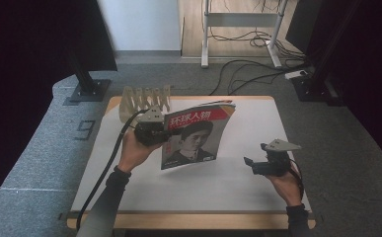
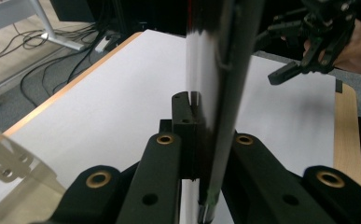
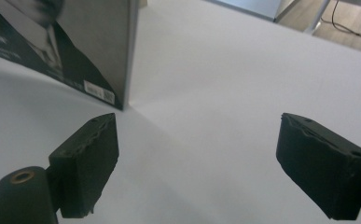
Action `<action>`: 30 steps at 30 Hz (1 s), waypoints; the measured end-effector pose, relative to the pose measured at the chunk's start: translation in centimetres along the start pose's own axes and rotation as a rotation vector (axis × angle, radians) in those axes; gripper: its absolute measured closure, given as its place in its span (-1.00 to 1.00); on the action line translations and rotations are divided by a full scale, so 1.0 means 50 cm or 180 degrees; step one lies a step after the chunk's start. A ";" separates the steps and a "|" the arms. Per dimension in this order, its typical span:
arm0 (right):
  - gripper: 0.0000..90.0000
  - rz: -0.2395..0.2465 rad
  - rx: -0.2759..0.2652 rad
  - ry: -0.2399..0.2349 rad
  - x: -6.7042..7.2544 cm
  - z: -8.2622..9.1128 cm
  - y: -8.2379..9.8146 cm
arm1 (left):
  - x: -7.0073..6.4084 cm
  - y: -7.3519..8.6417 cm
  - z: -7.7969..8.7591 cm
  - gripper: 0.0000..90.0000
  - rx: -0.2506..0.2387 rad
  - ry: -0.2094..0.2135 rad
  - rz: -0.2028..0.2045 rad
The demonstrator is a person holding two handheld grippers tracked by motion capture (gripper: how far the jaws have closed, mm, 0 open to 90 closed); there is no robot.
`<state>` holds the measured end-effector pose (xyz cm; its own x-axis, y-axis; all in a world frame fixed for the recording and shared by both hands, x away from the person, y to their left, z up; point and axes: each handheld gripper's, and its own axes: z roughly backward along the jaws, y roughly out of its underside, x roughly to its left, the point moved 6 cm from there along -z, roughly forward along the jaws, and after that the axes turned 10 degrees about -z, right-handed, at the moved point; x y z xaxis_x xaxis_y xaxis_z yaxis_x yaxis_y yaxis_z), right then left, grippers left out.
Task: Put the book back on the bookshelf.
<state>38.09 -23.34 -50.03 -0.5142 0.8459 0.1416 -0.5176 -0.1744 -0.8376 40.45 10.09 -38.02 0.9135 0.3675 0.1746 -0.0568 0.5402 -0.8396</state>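
Jaws: left gripper (image 1: 165,132) grasps magazine (image 1: 194,136), seemingly upright | right gripper (image 1: 250,165) released

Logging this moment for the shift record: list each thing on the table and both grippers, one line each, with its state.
magazine: closed, held upright, lower corner on the table
left gripper: shut on the magazine's edge
right gripper: open, empty, just above the table
wooden rack: standing at the table's far left edge, empty
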 end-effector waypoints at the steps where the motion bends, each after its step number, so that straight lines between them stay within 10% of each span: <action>1: -0.72 -0.0014 0.0019 0.0022 -0.002 -0.002 0.007 | 0.002 0.000 0.003 0.93 0.0010 -0.0007 0.0013; 30: -0.75 -0.0134 0.0477 0.0191 -0.033 -0.064 0.129 | 0.066 0.047 0.160 0.93 -0.0026 -0.0639 0.0420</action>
<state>37.80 -24.23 -57.34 -0.4506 0.8818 0.1394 -0.6363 -0.2078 -0.7429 40.10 18.63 -35.28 0.8000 0.5780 0.1611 -0.1664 0.4717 -0.8659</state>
